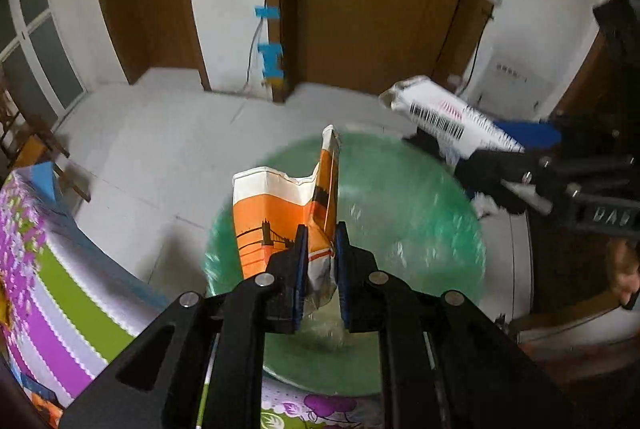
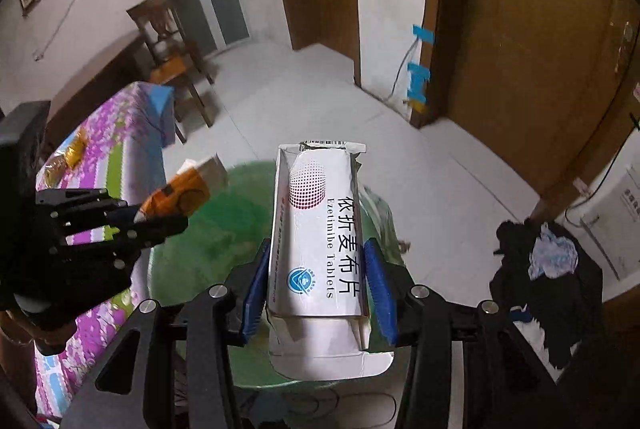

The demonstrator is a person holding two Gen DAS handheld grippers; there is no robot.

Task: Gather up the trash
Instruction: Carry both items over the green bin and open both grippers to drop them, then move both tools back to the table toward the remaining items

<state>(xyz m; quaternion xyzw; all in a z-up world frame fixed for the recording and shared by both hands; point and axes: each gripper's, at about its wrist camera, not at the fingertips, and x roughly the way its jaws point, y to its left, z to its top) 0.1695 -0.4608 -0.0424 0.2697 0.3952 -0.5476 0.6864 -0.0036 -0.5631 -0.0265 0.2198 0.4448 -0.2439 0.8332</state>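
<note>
Crushed orange paper cup (image 1: 280, 217) and white tablet box (image 2: 320, 249), flaps open, above green-lined bin (image 1: 400, 209).

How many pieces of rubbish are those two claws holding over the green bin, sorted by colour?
Orange: 1, the crushed orange-and-white paper cup in the left gripper.
White: 1, the opened white cardboard tablet box in the right gripper.
Total: 2, both above the green-lined trash bin.
</note>
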